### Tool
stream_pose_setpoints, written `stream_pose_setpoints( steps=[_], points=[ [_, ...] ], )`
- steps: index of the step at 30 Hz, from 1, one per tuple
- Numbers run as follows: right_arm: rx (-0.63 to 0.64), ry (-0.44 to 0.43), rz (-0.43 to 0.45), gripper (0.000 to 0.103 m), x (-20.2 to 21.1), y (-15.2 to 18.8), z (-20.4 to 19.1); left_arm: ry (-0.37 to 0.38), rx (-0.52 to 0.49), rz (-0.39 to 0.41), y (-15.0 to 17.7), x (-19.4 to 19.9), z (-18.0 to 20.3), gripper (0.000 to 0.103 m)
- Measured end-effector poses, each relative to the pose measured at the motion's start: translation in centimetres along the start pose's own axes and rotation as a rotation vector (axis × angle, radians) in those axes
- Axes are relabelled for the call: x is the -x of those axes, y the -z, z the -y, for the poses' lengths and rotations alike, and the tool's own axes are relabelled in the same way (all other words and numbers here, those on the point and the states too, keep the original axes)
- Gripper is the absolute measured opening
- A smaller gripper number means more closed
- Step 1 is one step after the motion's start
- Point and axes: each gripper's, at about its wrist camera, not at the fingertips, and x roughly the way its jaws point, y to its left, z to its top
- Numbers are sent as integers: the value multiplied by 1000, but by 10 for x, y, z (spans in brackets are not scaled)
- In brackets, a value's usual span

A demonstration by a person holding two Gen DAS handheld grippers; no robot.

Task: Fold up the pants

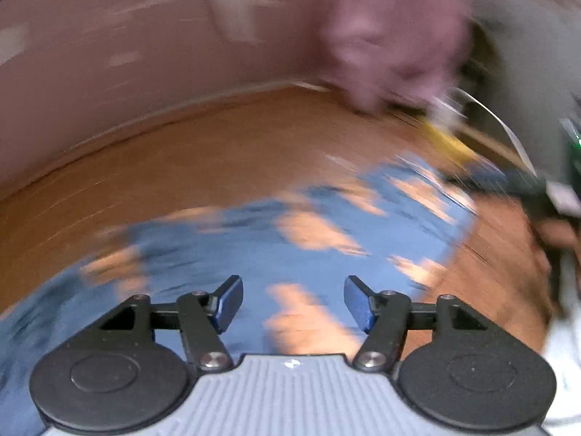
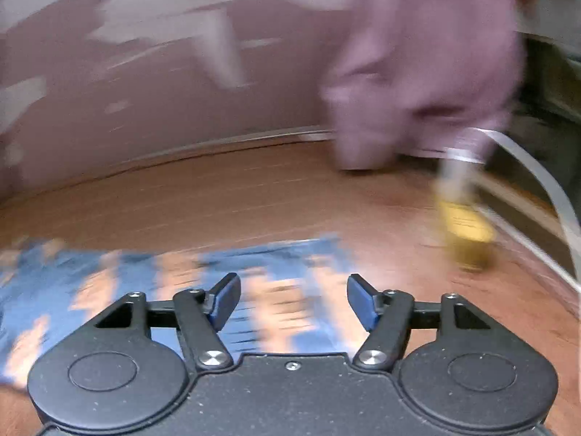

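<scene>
Both of my feeds are smeared with motion blur, so I can read only the big shapes. The wooden table (image 1: pixel 218 167) fills most of each view, running back to a mauve wall (image 1: pixel 109 54) with pale patches. On the table lie the pants (image 1: pixel 276 254), blue cloth with peach-coloured blotches; I can't make out their waistband or legs, and the lower edge of both feeds cuts them off. In the left wrist view they spread from the bottom left up toward the right; in the right wrist view they (image 2: pixel 174 283) sit low and left, under the tool. A lilac garment (image 2: pixel 417 72) hangs or heaps at the far right of the table, its outline too blurred to name. Beside it stands a small yellow object (image 2: pixel 464 232) I can't identify.

The left gripper (image 1: pixel 293 303) stands wide, nothing between its blue pads, hovering above the pants. The right gripper (image 2: pixel 293 301) is equally wide and empty, over the cloth's right edge.
</scene>
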Motion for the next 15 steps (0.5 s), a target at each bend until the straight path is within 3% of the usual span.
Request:
stream_pose_setpoints(
  steps=[3,5,7,11,13,15],
  points=[
    [57,-105,-83,68,-14,6,-23,-159,235,-6,18,15,-66,67],
    [122,-91,-159,68,-25,13,-35,-240,368,-25,39,26,-106,67],
    [108,-80,-165,70,-25,14,-34,-291,436,-44,63,41,-133,61],
    [117,-84,-127,70,-19,3,-38,-334,344,-53,90,73,-140,62],
    [131,-190,-115,74,-24,-14,-52,-340,326,-83,94,83,-140,63],
    [174,-342,-131,83,-38,-33,-78,-310,293,-61,89,94,-138,68]
  ],
)
